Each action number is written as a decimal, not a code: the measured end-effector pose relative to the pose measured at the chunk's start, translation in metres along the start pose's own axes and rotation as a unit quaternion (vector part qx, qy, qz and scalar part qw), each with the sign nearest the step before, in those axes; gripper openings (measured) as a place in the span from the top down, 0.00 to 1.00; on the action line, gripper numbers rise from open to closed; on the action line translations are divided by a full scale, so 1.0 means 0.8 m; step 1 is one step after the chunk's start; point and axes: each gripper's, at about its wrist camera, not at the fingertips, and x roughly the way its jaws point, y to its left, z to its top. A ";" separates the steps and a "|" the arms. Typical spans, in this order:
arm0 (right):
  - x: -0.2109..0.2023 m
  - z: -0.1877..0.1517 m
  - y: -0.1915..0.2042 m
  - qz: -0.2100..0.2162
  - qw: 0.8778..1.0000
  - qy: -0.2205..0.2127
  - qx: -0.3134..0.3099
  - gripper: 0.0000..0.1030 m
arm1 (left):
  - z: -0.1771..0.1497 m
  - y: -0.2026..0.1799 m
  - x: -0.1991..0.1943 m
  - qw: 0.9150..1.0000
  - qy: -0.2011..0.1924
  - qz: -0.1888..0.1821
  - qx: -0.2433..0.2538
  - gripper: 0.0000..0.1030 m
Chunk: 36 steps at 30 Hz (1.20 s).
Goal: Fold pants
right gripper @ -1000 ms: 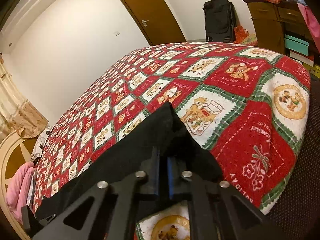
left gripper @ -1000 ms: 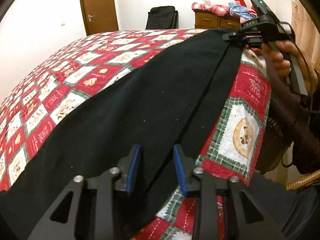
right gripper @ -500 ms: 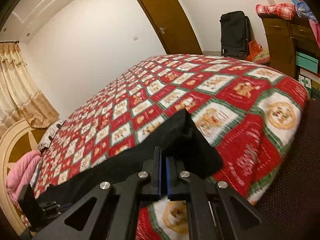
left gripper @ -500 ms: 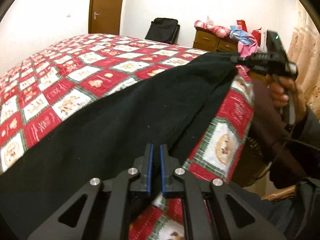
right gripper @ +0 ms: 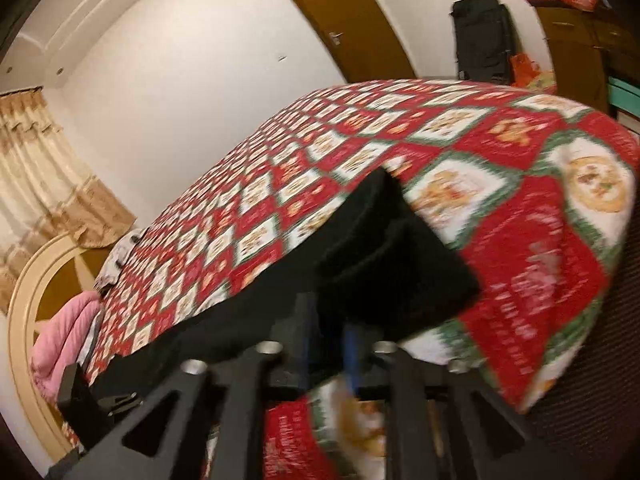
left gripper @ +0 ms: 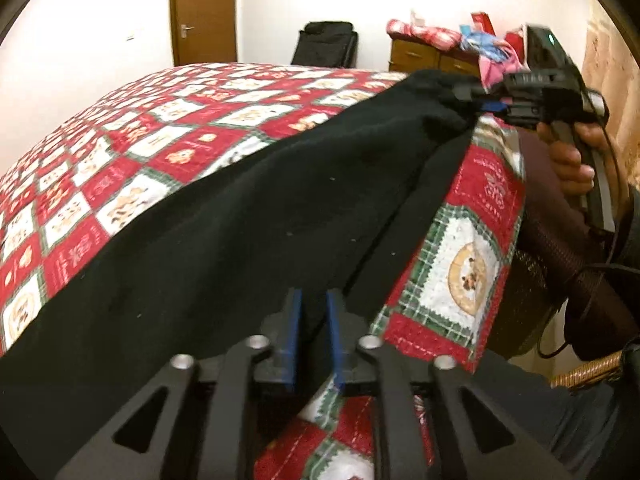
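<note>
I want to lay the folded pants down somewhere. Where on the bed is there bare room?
The quilt is bare from the black pants back toward the door-side wall, and again past the pants' end toward the bed's corner. The near edge is crowded: left gripper, right gripper, both open around cloth.

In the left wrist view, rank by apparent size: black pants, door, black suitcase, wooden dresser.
1. black pants, boosted by nearness
2. door
3. black suitcase and wooden dresser: too alike to rank

Right gripper (right gripper: 326, 346), lower centre, jaws just opening around the black pants (right gripper: 384, 264) on the patchwork quilt (right gripper: 520, 216).
</note>
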 end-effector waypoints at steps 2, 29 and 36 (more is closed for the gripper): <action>0.004 -0.003 0.008 0.007 1.000 0.000 -0.006 0.54 | 0.001 -0.007 0.001 1.000 -0.002 0.022 0.017 0.50; -0.005 0.004 -0.024 -0.038 0.999 -0.027 0.023 0.94 | 0.032 -0.013 -0.016 1.000 -0.019 0.001 0.024 0.95; -0.017 0.013 -0.021 -0.032 0.999 -0.037 0.016 0.96 | 0.027 -0.007 -0.028 0.999 -0.028 -0.023 0.011 0.95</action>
